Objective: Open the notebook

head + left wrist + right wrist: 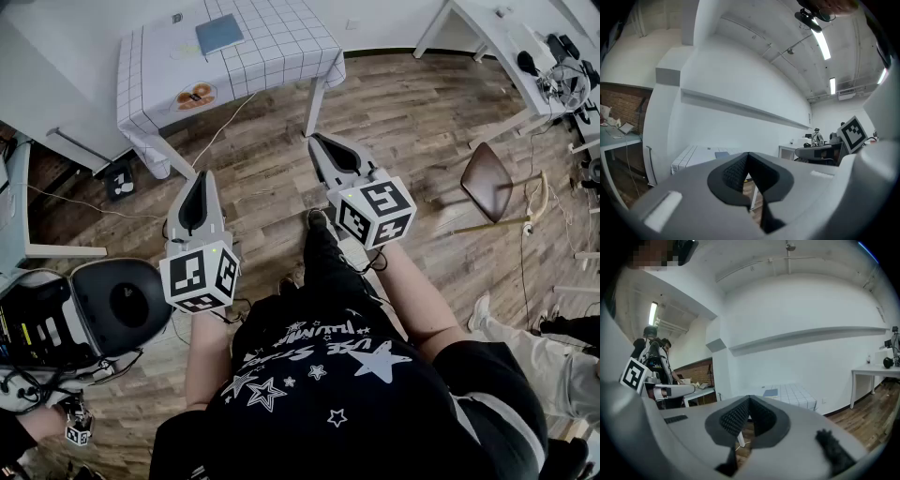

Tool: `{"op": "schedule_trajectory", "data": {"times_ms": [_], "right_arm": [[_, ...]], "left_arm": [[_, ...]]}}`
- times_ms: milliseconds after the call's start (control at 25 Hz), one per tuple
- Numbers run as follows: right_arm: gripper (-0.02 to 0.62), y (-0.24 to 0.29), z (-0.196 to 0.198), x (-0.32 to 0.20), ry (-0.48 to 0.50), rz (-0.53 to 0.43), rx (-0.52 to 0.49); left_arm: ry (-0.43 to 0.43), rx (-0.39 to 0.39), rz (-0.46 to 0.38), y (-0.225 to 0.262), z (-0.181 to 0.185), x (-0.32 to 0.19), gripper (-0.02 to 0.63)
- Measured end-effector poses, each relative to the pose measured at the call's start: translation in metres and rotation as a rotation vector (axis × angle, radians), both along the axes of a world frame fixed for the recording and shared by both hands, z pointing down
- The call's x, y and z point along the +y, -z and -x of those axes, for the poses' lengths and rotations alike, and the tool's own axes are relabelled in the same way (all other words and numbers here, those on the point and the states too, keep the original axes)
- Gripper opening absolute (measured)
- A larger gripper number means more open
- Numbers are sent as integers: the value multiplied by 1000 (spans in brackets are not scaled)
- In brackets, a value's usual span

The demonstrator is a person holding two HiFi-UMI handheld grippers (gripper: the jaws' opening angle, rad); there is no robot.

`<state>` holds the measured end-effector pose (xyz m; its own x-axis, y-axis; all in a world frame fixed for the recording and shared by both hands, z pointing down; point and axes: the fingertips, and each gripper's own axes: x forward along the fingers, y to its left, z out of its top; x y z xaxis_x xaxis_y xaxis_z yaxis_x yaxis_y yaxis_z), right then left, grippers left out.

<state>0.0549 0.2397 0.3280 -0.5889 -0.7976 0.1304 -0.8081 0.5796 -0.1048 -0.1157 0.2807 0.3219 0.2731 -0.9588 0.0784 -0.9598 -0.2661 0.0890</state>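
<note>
Both pairs of jaws are pressed together with nothing between them; the left gripper (200, 176) and the right gripper (317, 139) each have ribbed black pads (733, 174) set in smooth grey shells. One flat blue notebook (219, 34) lies closed on one small table (281, 47) draped in white grid-checked cloth, well ahead of both grippers. A brown wood-plank floor (422, 112) meets plain white walls (811, 362). One brown-seated chair (487, 178) stands to the right.

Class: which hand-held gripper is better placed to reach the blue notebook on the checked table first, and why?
Left, narrowly. The notebook lies almost straight ahead of the left hand-held gripper; the right hand-held gripper sits off to the side. Both are shut, empty and well short of the table.
</note>
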Motion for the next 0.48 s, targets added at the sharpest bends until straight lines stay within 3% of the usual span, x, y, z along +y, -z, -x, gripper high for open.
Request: {"op": "schedule_trajectory", "data": {"times_ms": [480], "right_arm": [[15,1,18,8,46,-1,25]], "left_arm": [[-21,-8,8,-1,-2,9,9]]}}
